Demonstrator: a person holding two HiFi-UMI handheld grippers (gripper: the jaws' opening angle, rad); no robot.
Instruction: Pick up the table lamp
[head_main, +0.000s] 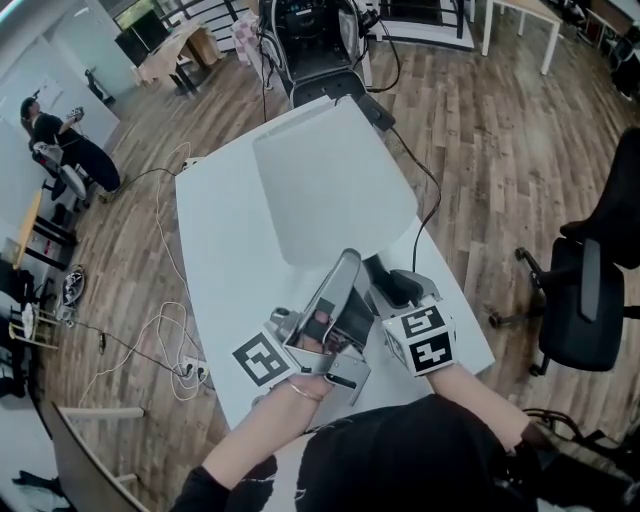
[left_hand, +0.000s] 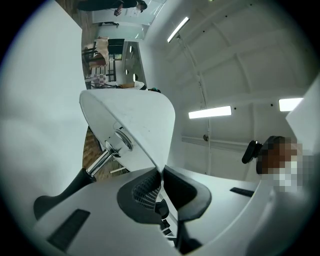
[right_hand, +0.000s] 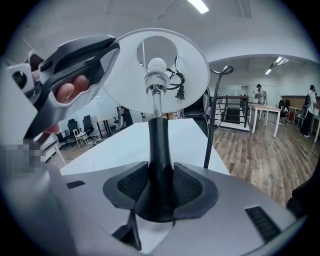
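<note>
my left tool (left_hand: 161, 176) is pinched shut on the rim of the lamp (head_main: 330, 190) shade, which rises right in front of it. my right tool (right_hand: 161, 190) clamps the lamp's black stem between its pads, with the white table (head_main: 215, 270) beyond.

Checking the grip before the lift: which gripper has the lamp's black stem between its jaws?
The right gripper: its jaws clasp the black stem low down. The left gripper pinches the rim of the white shade instead.
</note>
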